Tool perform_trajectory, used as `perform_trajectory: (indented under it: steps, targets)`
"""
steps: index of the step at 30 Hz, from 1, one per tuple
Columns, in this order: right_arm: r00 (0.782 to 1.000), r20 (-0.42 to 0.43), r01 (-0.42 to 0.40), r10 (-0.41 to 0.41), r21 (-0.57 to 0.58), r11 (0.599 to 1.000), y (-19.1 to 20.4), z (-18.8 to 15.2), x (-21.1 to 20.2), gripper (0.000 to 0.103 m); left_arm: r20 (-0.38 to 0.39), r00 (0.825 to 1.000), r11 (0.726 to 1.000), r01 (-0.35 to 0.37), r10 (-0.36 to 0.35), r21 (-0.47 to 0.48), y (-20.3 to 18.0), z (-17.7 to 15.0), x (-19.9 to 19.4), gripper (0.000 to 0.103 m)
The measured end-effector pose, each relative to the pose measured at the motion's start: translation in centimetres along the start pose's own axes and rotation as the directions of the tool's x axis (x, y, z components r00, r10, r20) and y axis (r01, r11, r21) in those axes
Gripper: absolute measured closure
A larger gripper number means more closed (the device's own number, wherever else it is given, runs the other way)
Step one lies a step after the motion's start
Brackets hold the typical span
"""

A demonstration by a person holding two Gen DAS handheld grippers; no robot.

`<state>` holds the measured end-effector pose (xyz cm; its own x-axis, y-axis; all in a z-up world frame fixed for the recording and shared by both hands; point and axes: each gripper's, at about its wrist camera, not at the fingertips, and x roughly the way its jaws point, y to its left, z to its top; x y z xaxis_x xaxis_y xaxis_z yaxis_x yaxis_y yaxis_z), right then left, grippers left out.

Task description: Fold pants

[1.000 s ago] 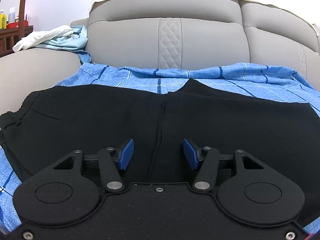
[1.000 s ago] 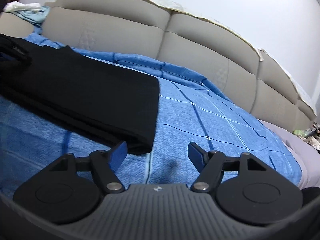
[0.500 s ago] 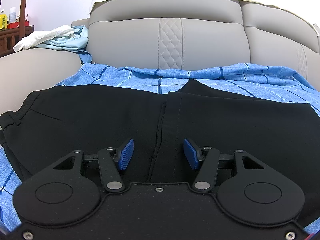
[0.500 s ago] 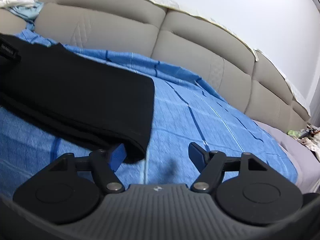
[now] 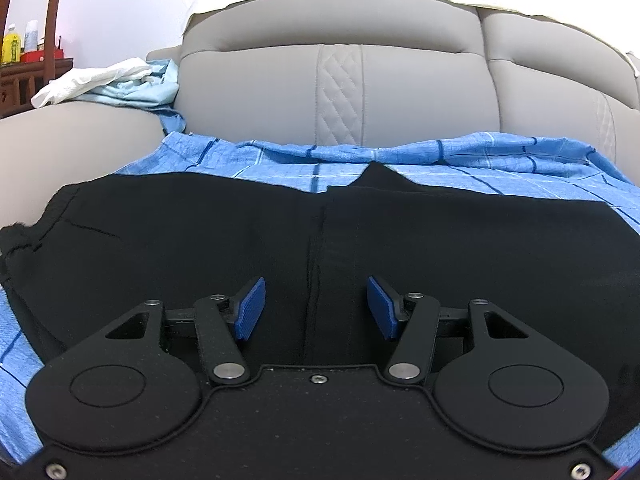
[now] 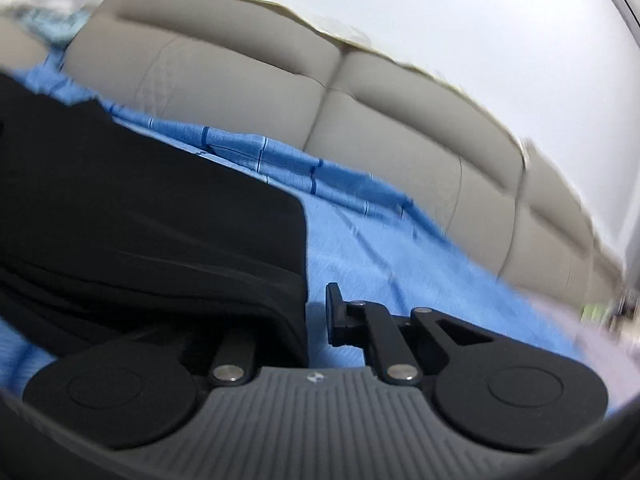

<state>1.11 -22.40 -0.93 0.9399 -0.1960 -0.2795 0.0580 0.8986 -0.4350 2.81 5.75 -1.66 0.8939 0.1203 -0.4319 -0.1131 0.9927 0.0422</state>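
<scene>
Plain black fabric pants [image 5: 192,240], no pattern; a darker seam line runs down the middle. Beneath them, a mid-blue bed sheet [image 5: 480,160] checked with dark blue and pale lines. Behind the pants, a taupe-grey padded headboard [image 5: 256,92] carrying one diamond-quilted vertical strip [image 5: 339,92]. Left of the headboard, crumpled white and pale blue cloths [image 5: 116,82]. Left gripper [image 5: 317,307]: black body, royal-blue textured pads [image 5: 250,309]. Right gripper [image 6: 316,312]: black linkages, grey ribbed body. White wall [image 6: 440,8] above the headboard.
</scene>
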Motion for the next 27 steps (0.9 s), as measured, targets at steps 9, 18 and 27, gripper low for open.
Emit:
perform_trajectory:
  steps: [9, 18, 27]
  targets:
    - [0.985, 0.148, 0.110, -0.084, -0.175, 0.978, -4.8, 3.0, 4.3, 0.058, -0.054, 0.998, 0.999, 0.039, -0.040, -0.021, -6.2, 1.7, 0.7, 0.049]
    - [0.992, -0.109, 0.056, -0.065, -0.084, 0.995, -5.7, -1.5, 3.9, 0.041, -0.123, 0.983, 0.991, 0.136, -0.135, -0.002, -4.5, 1.1, -2.7, 0.050]
    - [0.987, -0.153, -0.042, 0.049, 0.045, 0.998, -8.3, 0.6, -1.4, 0.008, -0.090, 0.993, 0.967, -0.101, 0.082, -0.234, 5.4, 0.6, -7.3, 0.037]
